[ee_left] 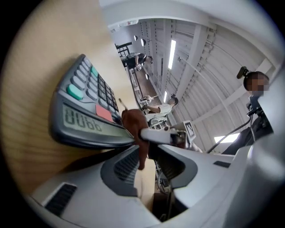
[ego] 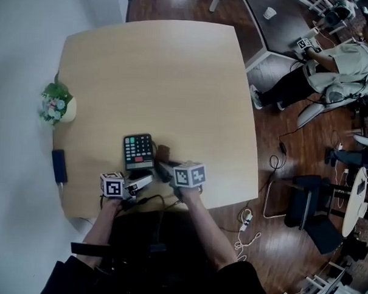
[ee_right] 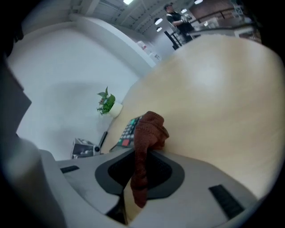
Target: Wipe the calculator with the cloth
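The pale wooden table (ego: 175,70) carries a plant (ego: 55,104) at its left edge. Near the front edge lies the calculator (ego: 138,149), flat and keys up. It looks light, stiff and prone to slide, so it is best braced at its near edge. The left gripper (ego: 143,182) sits just beside that edge, jaws narrow with nothing between them. Just right of the calculator, the soft brown cloth (ego: 163,153) is pinched in the right gripper (ego: 165,170) and bunches past its tips.
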The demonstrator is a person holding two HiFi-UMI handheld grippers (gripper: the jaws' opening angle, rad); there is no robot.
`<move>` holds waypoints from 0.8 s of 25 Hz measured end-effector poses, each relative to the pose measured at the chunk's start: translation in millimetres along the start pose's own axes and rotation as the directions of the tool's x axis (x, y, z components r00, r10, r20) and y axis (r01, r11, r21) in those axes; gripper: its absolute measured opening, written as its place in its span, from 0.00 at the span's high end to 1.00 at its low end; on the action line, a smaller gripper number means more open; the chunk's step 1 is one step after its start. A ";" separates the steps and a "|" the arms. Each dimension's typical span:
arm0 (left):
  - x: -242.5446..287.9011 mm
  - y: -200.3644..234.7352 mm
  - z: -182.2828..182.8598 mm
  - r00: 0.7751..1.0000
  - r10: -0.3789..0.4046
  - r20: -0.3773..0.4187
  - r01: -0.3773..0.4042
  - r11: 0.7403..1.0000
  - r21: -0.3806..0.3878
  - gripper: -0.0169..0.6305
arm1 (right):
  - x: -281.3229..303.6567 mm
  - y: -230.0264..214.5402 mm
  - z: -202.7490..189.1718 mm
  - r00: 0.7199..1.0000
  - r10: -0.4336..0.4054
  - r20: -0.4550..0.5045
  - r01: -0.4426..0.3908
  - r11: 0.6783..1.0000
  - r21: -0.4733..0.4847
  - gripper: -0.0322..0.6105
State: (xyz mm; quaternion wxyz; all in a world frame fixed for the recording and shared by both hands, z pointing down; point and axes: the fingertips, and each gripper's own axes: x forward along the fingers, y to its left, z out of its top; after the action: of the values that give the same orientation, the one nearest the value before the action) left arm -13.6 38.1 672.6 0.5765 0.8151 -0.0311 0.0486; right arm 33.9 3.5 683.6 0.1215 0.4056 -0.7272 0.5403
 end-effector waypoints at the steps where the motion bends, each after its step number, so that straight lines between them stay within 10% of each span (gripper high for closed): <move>1: -5.4 -3.1 0.4 1.000 0.000 0.006 0.000 1.000 -0.001 0.79 | 1.6 -3.5 24.6 0.999 -0.016 0.047 0.018 0.999 -0.046 0.86; 7: -22.9 1.4 6.3 0.999 0.043 0.026 -0.043 0.999 0.001 0.79 | 51.9 -17.5 132.2 0.989 -0.050 0.136 0.072 0.984 -0.160 0.86; 20: -7.1 3.7 7.0 1.000 0.025 -0.018 -0.025 1.000 0.017 0.79 | 9.7 29.8 -4.1 0.999 0.028 -0.046 -0.032 0.996 -0.078 0.85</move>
State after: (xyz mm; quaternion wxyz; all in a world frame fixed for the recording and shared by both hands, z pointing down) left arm -20.8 30.2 672.9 0.5692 0.8190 -0.0356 0.0637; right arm 5.2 5.3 670.7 0.1455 0.3773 -0.7508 0.5222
